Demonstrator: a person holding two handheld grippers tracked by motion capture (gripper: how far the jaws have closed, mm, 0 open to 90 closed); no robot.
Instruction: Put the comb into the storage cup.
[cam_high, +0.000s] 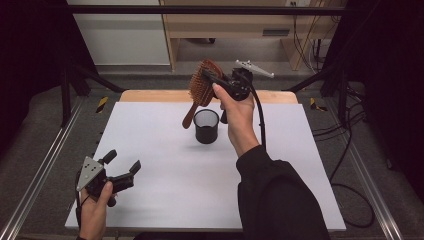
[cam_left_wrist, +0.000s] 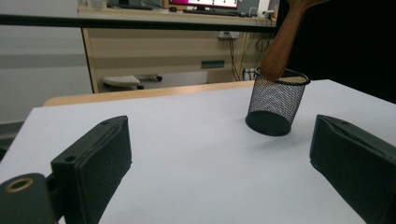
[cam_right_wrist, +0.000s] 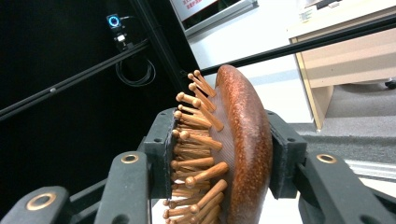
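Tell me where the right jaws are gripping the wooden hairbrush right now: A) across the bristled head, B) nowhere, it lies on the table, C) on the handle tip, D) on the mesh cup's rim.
A: the right gripper clamps the hairbrush head, one jaw on the bristles, one on its back, handle hanging toward the mesh cup.

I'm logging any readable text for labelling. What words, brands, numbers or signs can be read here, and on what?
None can be read.
Hairbrush: no marking.
Mesh cup: no label.
Monitor behind the table: red characters, too blurred to read.
Right gripper and left gripper: no lettering.
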